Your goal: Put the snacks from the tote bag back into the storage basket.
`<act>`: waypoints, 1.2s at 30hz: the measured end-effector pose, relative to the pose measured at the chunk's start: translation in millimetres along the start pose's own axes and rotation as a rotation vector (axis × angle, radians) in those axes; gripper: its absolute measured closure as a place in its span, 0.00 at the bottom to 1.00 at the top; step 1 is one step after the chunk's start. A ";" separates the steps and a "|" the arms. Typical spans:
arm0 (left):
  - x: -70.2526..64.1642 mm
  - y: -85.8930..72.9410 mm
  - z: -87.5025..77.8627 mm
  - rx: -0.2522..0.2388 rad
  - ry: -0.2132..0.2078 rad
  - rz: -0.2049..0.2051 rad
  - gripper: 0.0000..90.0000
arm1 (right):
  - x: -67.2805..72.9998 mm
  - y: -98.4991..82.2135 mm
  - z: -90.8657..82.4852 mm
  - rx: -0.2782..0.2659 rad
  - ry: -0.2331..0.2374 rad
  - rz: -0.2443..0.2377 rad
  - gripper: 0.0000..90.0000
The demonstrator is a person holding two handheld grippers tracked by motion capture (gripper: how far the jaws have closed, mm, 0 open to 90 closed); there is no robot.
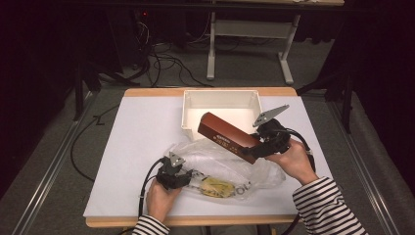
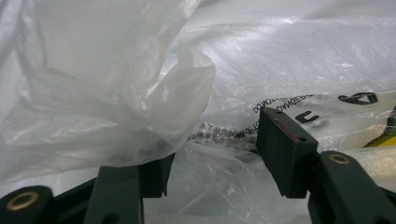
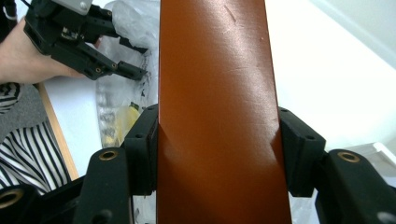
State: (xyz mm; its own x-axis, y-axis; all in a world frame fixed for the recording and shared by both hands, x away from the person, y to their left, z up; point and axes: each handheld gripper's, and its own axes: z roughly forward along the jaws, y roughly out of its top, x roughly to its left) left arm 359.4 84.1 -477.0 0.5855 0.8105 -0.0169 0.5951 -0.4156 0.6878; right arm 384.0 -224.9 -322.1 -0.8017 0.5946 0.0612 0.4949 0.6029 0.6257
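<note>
Brown box (image 1: 228, 136), long and glossy, hangs tilted above the counter (image 1: 142, 127), clamped across its width by the jaws of the right gripper (image 3: 217, 154), its far end over the front rim of the white bin (image 1: 192, 110). A pale label runs along its side, print too small to read. The left gripper (image 2: 212, 161) sits at the clear plastic bag (image 1: 215, 166), jaws apart with loose film between them, not pinched. Black print shows through reversed: "DANGER".
</note>
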 end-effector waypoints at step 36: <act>0.9 2.2 0.2 0.015 -0.008 0.011 0.53 | -32.7 13.7 0.0 -0.012 -0.068 0.042 0.48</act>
State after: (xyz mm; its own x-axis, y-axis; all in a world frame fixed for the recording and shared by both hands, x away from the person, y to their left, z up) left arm 361.3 83.8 -475.6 0.5962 0.8027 -0.0155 0.5970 -0.4304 0.6770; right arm 417.1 -236.0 -315.5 -0.7558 0.6539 0.0347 0.5229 0.5708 0.6331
